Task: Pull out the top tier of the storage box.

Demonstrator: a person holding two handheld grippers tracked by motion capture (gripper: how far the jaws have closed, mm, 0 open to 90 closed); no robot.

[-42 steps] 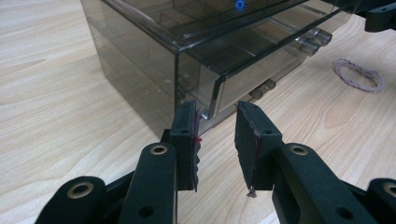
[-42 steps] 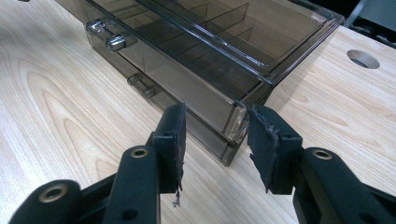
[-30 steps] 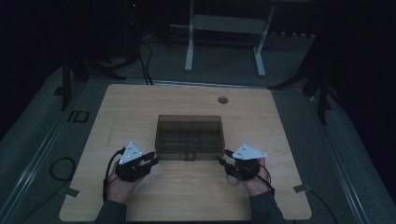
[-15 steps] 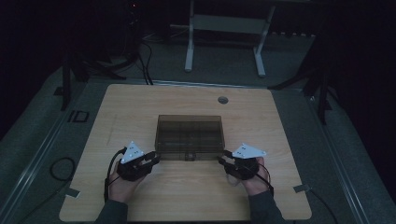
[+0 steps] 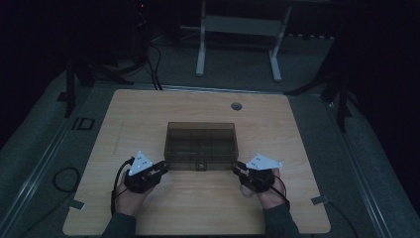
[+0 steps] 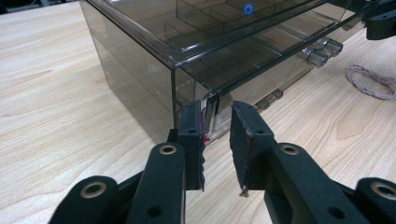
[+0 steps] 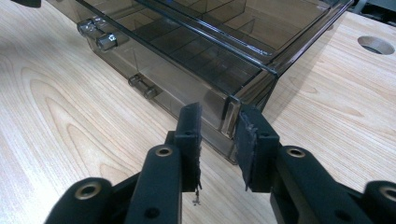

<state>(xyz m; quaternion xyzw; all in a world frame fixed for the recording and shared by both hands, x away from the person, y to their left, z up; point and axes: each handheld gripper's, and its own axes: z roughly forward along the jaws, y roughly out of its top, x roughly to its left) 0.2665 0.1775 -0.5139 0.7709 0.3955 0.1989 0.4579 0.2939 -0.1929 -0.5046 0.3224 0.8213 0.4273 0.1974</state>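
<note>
Near the counter's (image 5: 148, 109) front edge, the left hand-held gripper (image 5: 159, 169) and the right hand-held gripper (image 5: 239, 171) sit at the two near corners of a smoked, see-through compartment box (image 5: 200, 139). Each pair of jaws has just been closing, with a gap left between them; a small tab at the box's corner stands in each gap, and whether the pads press it cannot be told. The box lies flat mid-counter, long axis running left to right, clasps facing the person.
</note>
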